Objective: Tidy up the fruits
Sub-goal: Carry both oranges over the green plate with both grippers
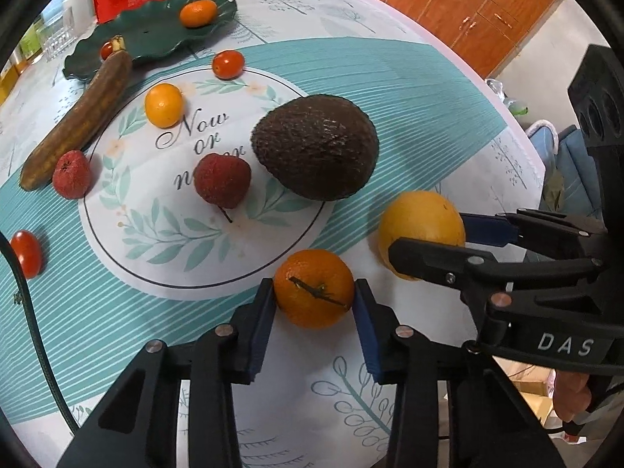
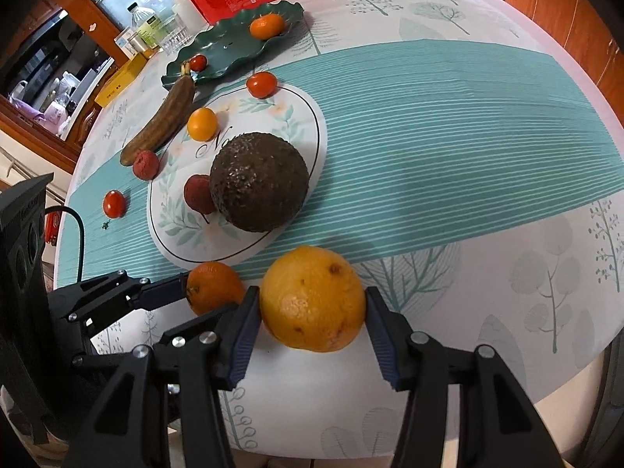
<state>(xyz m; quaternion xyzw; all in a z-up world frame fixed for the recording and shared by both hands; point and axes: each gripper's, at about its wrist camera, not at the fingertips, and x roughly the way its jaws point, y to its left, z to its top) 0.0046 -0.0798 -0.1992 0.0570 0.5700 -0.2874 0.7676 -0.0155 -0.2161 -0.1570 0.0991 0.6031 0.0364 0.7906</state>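
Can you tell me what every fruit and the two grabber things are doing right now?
left hand-held gripper: shut on the mandarin
right hand-held gripper: shut on the yellow orange
mandarin: gripped between blue pads
yellow orange: gripped between blue pads
avocado: lying on the tablecloth
banana: browned, tip at the green plate
green plate: holds a small mandarin and a tomato
lychee: loose, stem on
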